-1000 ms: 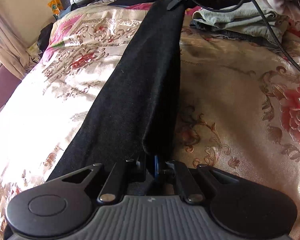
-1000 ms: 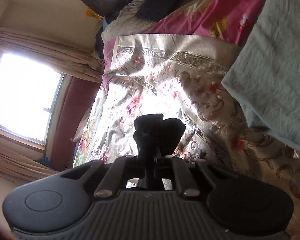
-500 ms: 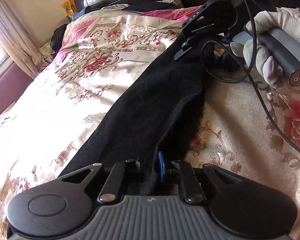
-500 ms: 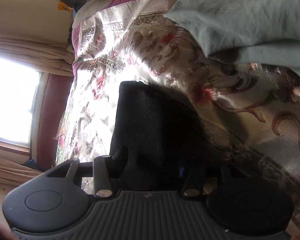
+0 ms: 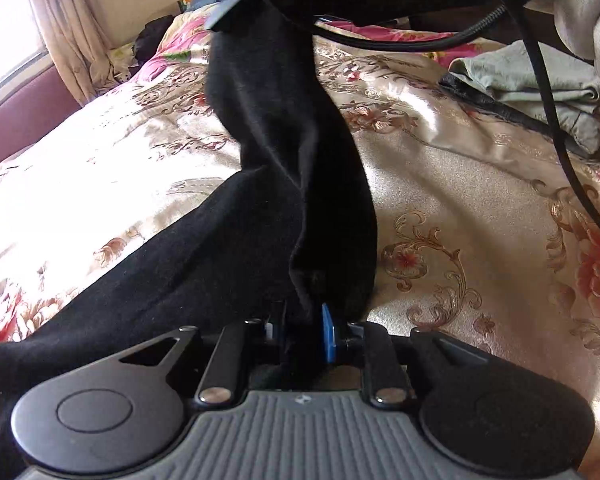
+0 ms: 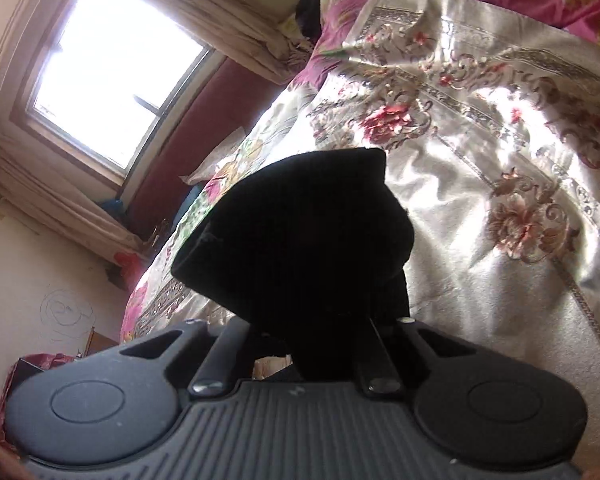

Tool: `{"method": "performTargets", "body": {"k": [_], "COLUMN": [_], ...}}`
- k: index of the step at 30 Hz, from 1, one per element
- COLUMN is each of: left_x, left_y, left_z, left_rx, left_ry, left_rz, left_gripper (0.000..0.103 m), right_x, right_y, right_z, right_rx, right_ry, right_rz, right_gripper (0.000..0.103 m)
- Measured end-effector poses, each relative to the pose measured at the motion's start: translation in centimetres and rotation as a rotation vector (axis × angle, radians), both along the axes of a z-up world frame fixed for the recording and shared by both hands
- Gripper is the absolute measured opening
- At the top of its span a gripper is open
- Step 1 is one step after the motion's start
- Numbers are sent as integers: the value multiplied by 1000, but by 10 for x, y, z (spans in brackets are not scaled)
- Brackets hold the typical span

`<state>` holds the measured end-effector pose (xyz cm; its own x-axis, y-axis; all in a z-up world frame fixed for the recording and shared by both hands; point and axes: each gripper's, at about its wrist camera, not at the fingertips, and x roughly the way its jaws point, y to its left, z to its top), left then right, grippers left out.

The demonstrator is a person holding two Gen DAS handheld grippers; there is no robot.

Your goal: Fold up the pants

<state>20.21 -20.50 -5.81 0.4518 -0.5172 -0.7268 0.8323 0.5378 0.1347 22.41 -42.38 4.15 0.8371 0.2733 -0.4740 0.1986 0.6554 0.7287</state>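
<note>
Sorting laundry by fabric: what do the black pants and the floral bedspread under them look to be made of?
The black pants look like a soft, matte knit or fleece, perhaps cotton: faint fuzz, no sheen, limp draping folds. The floral bedspread looks like satin or a silky jacquard, probably synthetic: it glares brightly in the window light, and the pattern appears woven in. Neither is certain from sight alone.

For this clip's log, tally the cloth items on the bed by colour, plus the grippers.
Black pants: 1
Grey-green folded garments: 1 stack; how many pieces it holds cannot be told
Floral bedspread: 1
Grippers: 2, left gripper and right gripper, both shut on the pants
Total: 5
</note>
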Motion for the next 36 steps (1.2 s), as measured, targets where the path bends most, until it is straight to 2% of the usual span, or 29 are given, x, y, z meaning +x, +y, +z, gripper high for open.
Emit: {"method": "performTargets", "body": {"k": [3, 7, 10, 14, 16, 19, 26, 31, 36], "left_x": [-1, 4, 7, 10, 12, 13, 8, 1, -10], "left_y": [30, 81, 118, 163, 178, 199, 235, 262, 298], "left_z": [7, 14, 14, 14, 11, 9, 15, 20, 21], "left_rx": [-19, -29, -10, -14, -5, -14, -32, -26, -20], "left_ry": [1, 15, 8, 17, 14, 21, 8, -7, -14], "left_rz": [4, 28, 58, 127, 154, 195, 290, 353, 411], "left_gripper": [38, 38, 39, 40, 40, 40, 40, 40, 40], "right_x": [20, 36, 44, 53, 56, 65, 78, 90, 101], "right_y": [58, 133, 178, 224, 248, 267, 306, 374, 433], "right_z": [5, -7, -19, -25, -26, -28, -18, -12, -23], "right_rx": [-72, -85, -96, -103, -154, -196, -187, -218, -302], "right_ry": [20, 75, 115, 140, 149, 160, 132, 89, 99], "right_rz": [115, 248, 298, 376, 422, 459, 504, 626, 679], "right_gripper": [10, 10, 10, 10, 10, 10, 10, 10, 10]}}
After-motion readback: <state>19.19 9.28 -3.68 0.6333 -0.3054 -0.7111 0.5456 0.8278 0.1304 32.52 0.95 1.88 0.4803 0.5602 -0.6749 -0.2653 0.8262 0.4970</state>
